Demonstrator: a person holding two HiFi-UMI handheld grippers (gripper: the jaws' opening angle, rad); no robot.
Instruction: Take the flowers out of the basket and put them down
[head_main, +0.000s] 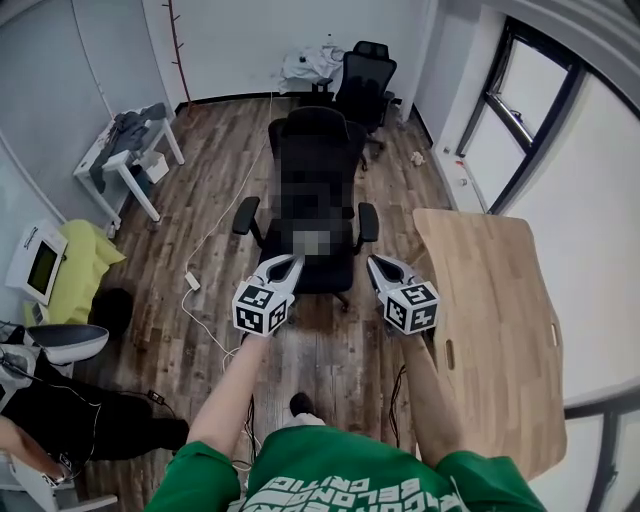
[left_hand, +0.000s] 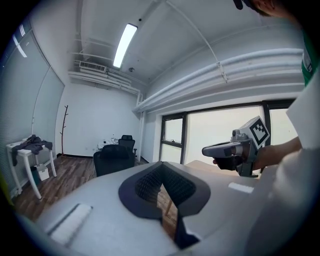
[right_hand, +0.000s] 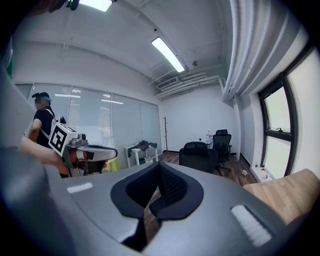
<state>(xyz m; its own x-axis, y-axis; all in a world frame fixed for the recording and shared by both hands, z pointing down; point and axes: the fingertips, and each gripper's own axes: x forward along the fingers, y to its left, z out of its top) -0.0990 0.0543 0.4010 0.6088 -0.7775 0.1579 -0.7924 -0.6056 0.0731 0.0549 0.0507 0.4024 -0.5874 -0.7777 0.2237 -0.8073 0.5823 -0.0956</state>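
No flowers and no basket show in any view. The person holds both grippers up in the air side by side, above the wooden floor, pointing toward a black office chair (head_main: 315, 160). My left gripper (head_main: 288, 264) has its dark pads together with nothing between them (left_hand: 162, 197). My right gripper (head_main: 379, 266) is likewise shut and empty (right_hand: 156, 197). Each gripper view shows the other gripper off to the side with its marker cube.
A light wooden table (head_main: 500, 320) stands at the right, close to the right gripper. A white table with clothes (head_main: 125, 150) stands at the left, and a second black chair (head_main: 365, 75) at the back. A white cable (head_main: 205, 300) runs over the floor. Another person (head_main: 60, 420) is at the lower left.
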